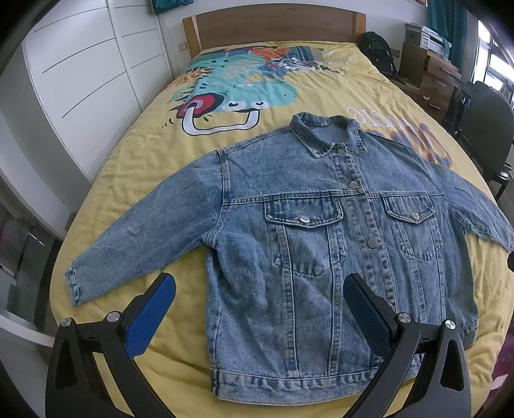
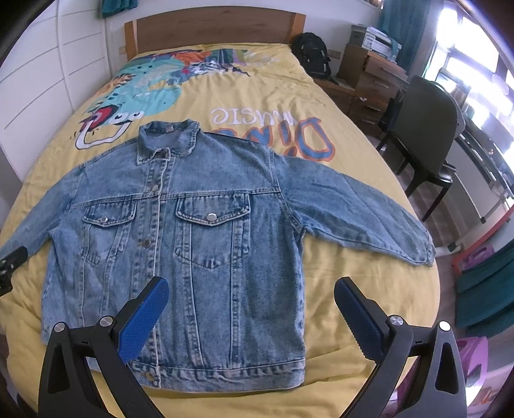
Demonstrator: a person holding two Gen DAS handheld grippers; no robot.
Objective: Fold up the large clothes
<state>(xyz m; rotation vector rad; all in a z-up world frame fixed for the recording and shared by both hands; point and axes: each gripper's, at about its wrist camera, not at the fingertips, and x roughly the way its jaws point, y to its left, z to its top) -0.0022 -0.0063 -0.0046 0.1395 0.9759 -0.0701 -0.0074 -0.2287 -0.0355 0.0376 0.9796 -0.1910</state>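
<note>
A blue denim jacket lies flat and buttoned, front up, on the yellow bedspread, sleeves spread to both sides, collar toward the headboard. It also shows in the right wrist view. My left gripper is open and empty, held above the jacket's lower left part near the hem. My right gripper is open and empty, held above the jacket's lower right part. The left sleeve cuff lies near the bed's left edge; the right sleeve cuff lies near the right edge.
The bedspread carries a dinosaur print. A wooden headboard stands at the far end. White wardrobe doors run along the left. A black chair, wooden drawers and a black backpack stand on the right.
</note>
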